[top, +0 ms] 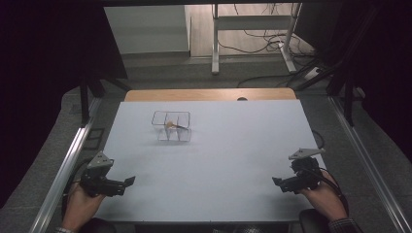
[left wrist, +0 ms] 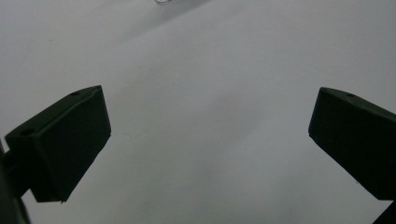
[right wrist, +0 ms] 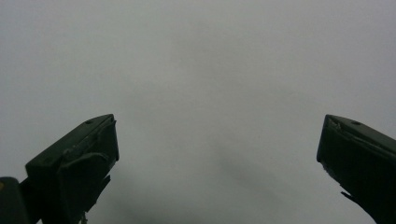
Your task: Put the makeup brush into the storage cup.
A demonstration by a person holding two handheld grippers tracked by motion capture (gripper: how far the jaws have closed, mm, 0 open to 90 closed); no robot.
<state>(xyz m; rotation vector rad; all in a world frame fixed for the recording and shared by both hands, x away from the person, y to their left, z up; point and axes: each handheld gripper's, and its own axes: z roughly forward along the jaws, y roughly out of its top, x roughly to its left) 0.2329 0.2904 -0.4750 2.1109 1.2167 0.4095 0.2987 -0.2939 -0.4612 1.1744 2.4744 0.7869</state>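
A clear plastic box (top: 171, 125) with inner compartments stands on the pale grey table mat (top: 214, 165), left of centre toward the far side. Something small and tan with a dark stick lies inside it. My left gripper (top: 127, 183) rests near the mat's front left corner, held by a hand, jaws pointing right. Its own view shows both black jaws wide apart over bare mat (left wrist: 205, 121), with a sliver of the clear box (left wrist: 163, 2) at the top edge. My right gripper (top: 278, 183) sits at the front right, jaws pointing left, open over bare mat (right wrist: 210, 93).
A wooden table edge (top: 209, 94) runs behind the mat. Metal rails (top: 63, 174) flank the table on both sides. Beyond it stand a white desk frame (top: 252, 29) and loose cables on the floor.
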